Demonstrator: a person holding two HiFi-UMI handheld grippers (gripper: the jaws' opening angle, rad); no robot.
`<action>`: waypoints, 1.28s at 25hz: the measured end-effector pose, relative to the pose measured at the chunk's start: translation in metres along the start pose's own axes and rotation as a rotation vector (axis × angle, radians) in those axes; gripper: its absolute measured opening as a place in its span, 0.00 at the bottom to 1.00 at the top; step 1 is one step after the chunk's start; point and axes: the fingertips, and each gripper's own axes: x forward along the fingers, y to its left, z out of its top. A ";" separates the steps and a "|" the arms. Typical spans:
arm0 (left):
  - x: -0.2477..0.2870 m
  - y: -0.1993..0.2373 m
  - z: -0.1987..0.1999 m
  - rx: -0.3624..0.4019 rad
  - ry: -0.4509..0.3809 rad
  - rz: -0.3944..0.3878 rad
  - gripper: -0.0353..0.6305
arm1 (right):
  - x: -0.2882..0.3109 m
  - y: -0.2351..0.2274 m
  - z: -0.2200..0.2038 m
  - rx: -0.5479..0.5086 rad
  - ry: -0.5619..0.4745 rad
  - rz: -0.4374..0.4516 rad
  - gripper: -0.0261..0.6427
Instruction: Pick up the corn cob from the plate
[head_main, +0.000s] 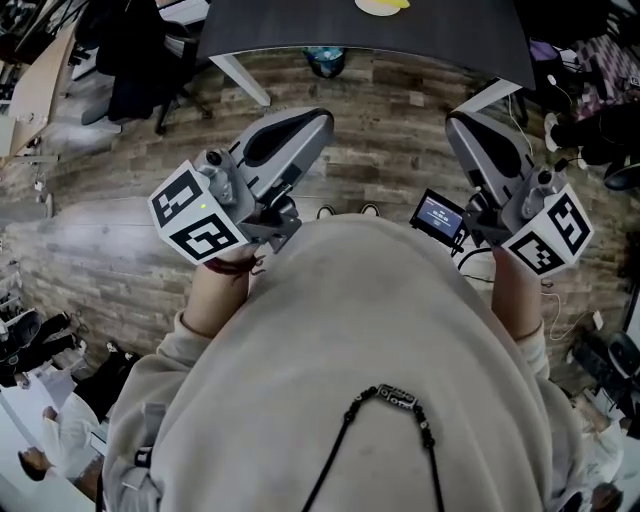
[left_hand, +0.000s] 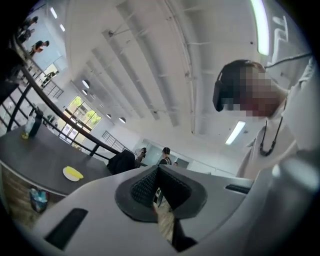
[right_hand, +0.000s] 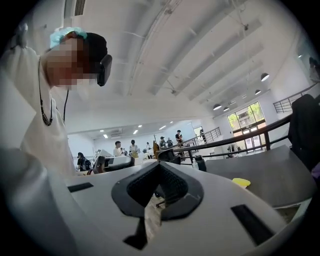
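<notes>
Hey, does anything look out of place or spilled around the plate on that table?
Nothing stands out. The plate lies flat on the dark table with the corn cob on it, nothing spilled. Both the left gripper and right gripper are shut, empty, short of the table.

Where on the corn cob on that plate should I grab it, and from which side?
Likely its middle, jaws across the narrow width, coming from above: the corn cob lies flat on the plate on the dark table. It is far off and small, so finer detail can't be told.
</notes>
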 end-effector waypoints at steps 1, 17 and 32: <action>0.003 0.003 0.000 -0.036 -0.012 -0.007 0.06 | -0.003 -0.005 -0.001 0.011 -0.006 -0.009 0.06; 0.064 0.004 -0.056 0.011 0.254 -0.038 0.06 | -0.061 -0.072 -0.035 0.147 -0.061 -0.145 0.06; 0.093 0.068 -0.025 -0.046 0.225 -0.087 0.06 | -0.040 -0.090 -0.011 0.099 -0.065 -0.295 0.06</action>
